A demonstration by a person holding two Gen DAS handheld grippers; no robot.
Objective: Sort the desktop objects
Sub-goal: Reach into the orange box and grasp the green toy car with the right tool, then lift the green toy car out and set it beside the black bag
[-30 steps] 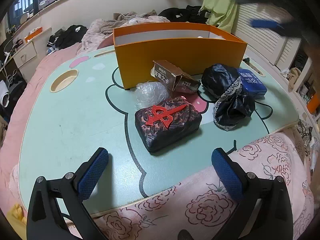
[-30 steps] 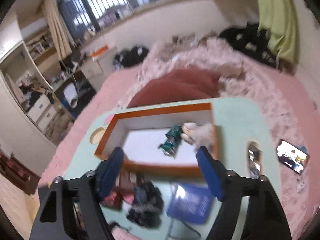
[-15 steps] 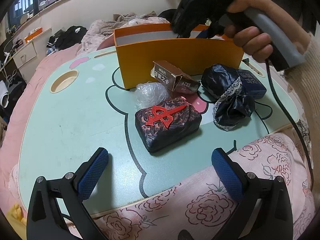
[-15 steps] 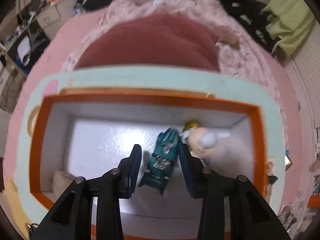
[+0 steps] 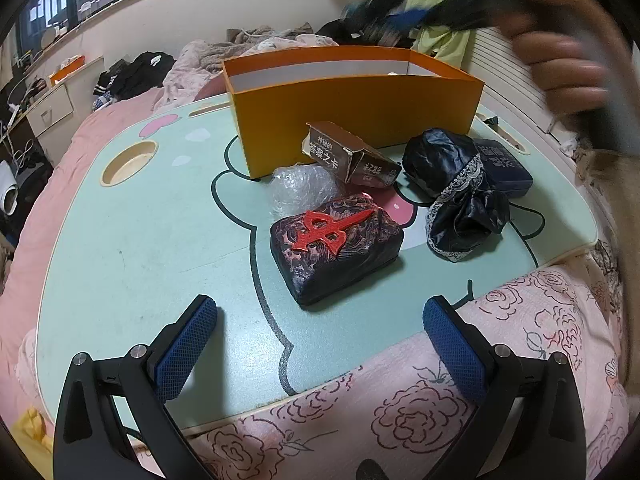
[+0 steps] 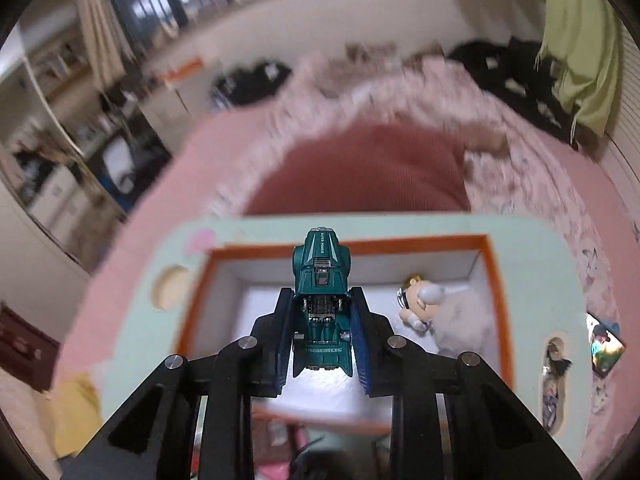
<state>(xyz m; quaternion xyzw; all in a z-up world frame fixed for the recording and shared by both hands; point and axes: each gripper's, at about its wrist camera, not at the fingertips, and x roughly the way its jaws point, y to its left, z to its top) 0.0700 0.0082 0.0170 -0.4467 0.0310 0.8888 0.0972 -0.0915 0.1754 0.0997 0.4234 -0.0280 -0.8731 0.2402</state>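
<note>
My right gripper [image 6: 322, 300] is shut on a teal toy car [image 6: 322, 280] and holds it above the orange box [image 6: 494, 280]. A fluffy doll keychain [image 6: 428, 304] lies inside the box at the right. In the left wrist view the orange box [image 5: 352, 112] stands at the back of the mint table [image 5: 132, 232]. In front of it lie a dark pouch with a red emblem [image 5: 336, 248], a brown card box [image 5: 352, 156], a clear plastic wrap [image 5: 300, 188], a black lace-trimmed cloth [image 5: 460, 192] and a blue case [image 5: 504, 164]. My left gripper [image 5: 320, 348] is open and empty near the table's front edge.
A round cup hole [image 5: 128, 164] sits in the table's left back corner. A floral pink quilt [image 5: 440, 400] lies under the front edge. A phone [image 6: 604, 348] lies on the bed right of the table. The hand with the right gripper [image 5: 568, 60] blurs at upper right.
My right gripper closed on the teal toy car inside the box and lifted it up above the box. The left gripper has not moved.
</note>
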